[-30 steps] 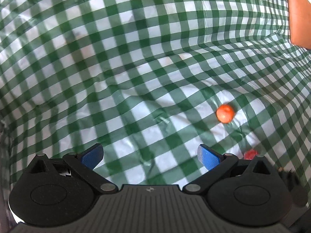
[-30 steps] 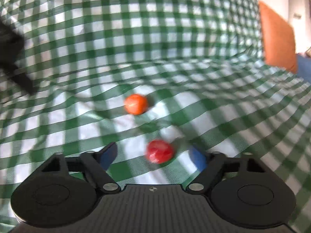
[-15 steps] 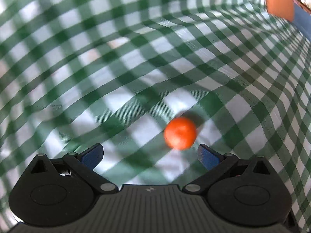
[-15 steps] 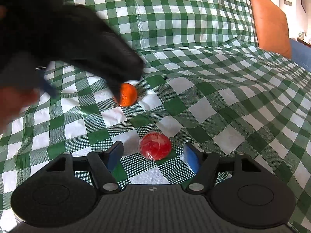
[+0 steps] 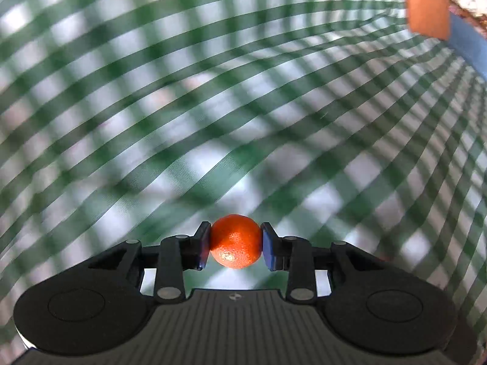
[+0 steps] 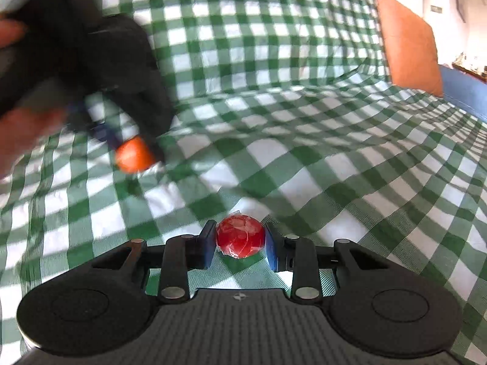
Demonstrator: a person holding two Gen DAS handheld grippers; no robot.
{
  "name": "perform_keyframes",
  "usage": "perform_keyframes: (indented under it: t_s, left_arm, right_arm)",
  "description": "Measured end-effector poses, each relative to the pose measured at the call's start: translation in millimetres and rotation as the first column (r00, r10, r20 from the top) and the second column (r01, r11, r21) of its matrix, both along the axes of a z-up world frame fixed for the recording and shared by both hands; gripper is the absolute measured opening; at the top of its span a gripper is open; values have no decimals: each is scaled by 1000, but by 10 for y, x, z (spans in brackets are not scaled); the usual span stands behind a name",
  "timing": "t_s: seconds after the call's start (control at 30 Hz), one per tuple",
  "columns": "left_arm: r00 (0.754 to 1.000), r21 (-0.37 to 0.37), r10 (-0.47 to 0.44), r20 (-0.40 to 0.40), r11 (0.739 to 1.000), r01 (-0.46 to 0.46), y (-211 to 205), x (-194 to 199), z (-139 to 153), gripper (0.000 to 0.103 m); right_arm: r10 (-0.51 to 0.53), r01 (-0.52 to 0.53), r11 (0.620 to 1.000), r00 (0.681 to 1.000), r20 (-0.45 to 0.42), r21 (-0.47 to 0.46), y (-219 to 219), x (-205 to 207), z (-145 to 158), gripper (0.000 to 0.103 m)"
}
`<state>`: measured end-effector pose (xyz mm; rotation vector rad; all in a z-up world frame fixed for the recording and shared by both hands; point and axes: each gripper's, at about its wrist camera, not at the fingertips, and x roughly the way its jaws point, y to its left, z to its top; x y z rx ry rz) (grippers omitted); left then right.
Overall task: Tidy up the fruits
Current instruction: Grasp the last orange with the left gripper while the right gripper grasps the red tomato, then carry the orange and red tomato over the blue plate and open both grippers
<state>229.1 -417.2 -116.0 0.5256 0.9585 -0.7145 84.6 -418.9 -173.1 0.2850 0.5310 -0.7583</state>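
A small orange (image 5: 236, 241) sits between the blue pads of my left gripper (image 5: 236, 237); its jaws are closing and both pads press its sides. The cloth behind it is blurred. In the right wrist view the same orange (image 6: 134, 155) shows at upper left, held in the left gripper (image 6: 135, 152), with a person's hand (image 6: 18, 133) behind it. A red fruit in clear wrap (image 6: 240, 236) rests on the cloth between the pads of my right gripper (image 6: 240, 238). Those jaws are closing too, and both pads touch the fruit.
A green-and-white checked cloth (image 6: 274, 60) covers the whole wrinkled surface. An orange cushion (image 6: 408, 39) stands at the far right edge, with a blue surface (image 6: 462, 88) below it. The cushion (image 5: 427, 3) also shows at top right in the left wrist view.
My left gripper moved right and down to the orange and closed on it. The right gripper stayed by the red fruit and closed its jaws onto it.
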Motion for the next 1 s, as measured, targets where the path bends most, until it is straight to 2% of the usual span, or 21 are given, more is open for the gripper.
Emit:
perform_keyframes:
  t_s: [0.17, 0.27, 0.37, 0.43, 0.57, 0.67, 0.77, 0.93, 1.0]
  left_arm:
    - [988, 92, 147, 49, 984, -151, 863, -368, 376, 39]
    - [972, 92, 227, 62, 968, -232, 1467, -632, 631, 39]
    - [955, 89, 287, 79, 952, -294, 1967, -903, 820, 39]
    - [939, 82, 336, 81, 936, -342, 2334, -1084, 925, 39]
    - [909, 67, 413, 54, 907, -416, 2949, -1336, 1062, 39]
    - [891, 50, 450, 49, 890, -453, 3301, -1464, 1111, 39]
    - [876, 46, 481, 43, 875, -482, 3583, -1519, 1085, 39]
    - [853, 35, 521, 16, 852, -522, 3830, -1432, 955, 39]
    - [851, 33, 526, 0, 850, -525, 3866, -1358, 881, 39]
  right_arm:
    - [-18, 18, 999, 1000, 17, -27, 0, -93, 31, 34]
    - [-33, 33, 999, 999, 1, 2, 36, -269, 146, 34]
    - [-52, 51, 998, 998, 27, 37, 116, -483, 393, 34]
    - [-18, 16, 999, 998, 53, 37, 266, -648, 603, 34]
    - [157, -159, 987, 986, 61, 26, 802, -1009, 959, 34]
    - [297, -299, 954, 954, 42, 39, 1238, -1196, 1102, 34]
    - [428, -428, 900, 904, 29, 76, 1645, -1239, 1183, 34]
    - [599, -598, 799, 801, 4, 67, 2186, -923, 1270, 35]
    - [625, -623, 778, 781, -5, 78, 2334, -757, 1287, 35]
